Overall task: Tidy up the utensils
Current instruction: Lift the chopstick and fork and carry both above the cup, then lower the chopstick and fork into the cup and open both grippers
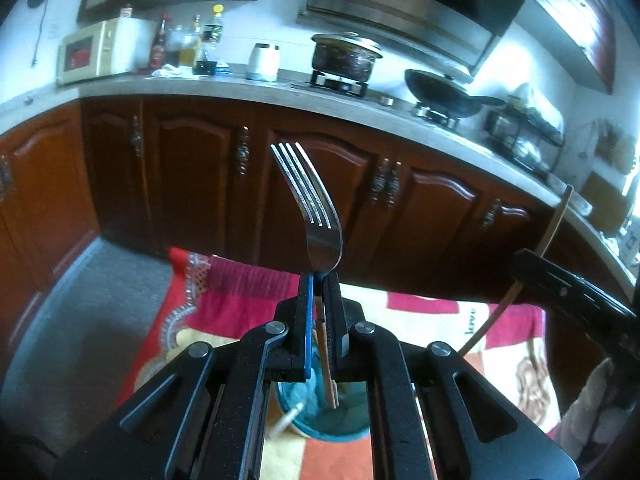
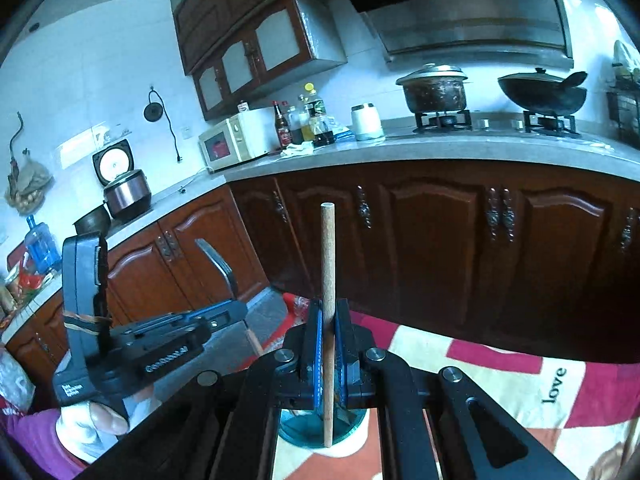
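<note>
My left gripper (image 1: 319, 280) is shut on a steel fork (image 1: 310, 200) with a wooden handle, tines up, held over a teal cup (image 1: 324, 420) on the patterned cloth. My right gripper (image 2: 328, 308) is shut on a wooden chopstick (image 2: 327, 256), upright, its lower end over the same teal cup (image 2: 320, 432). The left gripper with the fork (image 2: 218, 262) shows at the left of the right wrist view. The right gripper's chopstick (image 1: 554, 228) shows at the right of the left wrist view.
A red, cream and orange cloth (image 1: 432, 316) covers the table. Dark wooden cabinets (image 2: 440, 240) stand beyond it under a grey counter (image 2: 440, 144) with a microwave (image 2: 234, 142), bottles, a pot (image 2: 434, 90) and a wok (image 2: 542, 92). Something white lies in the cup (image 1: 288, 420).
</note>
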### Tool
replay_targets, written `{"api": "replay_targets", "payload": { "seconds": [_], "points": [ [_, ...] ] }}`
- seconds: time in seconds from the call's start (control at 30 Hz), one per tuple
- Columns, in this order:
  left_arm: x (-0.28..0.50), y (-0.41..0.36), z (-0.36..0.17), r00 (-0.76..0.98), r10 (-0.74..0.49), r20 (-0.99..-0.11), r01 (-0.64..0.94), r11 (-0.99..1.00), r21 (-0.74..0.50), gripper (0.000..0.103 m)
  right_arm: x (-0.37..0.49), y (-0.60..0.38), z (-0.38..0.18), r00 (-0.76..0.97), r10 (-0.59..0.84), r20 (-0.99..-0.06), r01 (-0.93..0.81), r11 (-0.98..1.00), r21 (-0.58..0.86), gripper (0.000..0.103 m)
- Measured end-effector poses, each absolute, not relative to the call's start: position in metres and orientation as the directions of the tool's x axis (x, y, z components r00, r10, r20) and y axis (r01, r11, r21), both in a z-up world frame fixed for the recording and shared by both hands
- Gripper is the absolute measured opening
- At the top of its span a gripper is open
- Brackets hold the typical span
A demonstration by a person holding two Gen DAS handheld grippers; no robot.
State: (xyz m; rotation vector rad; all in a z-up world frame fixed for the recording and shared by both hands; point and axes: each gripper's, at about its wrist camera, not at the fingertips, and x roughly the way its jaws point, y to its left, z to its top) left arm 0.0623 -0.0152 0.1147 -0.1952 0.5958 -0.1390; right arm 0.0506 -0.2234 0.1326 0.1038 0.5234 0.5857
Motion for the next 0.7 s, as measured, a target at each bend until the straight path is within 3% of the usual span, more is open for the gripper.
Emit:
{"api": "replay_targets", "payload": {
  "seconds": [0.33,0.7],
  "points": [
    [0.074,-0.023,0.084,0.805,-0.127,-0.580,0.038,0.986,-0.162,0.004,0.067,-0.207,0.112,0.695,0.552,-0.461,-0.502,0.831,0.238,0.005],
    [0.076,-0.035,0.053,0.763,-0.102,-0.638,0.027,0.992,-0.125,0.004,0.087,-0.208,0.041,0.601,0.549,-0.581,-0.444,0.833,0.329,0.005]
  ]
}}
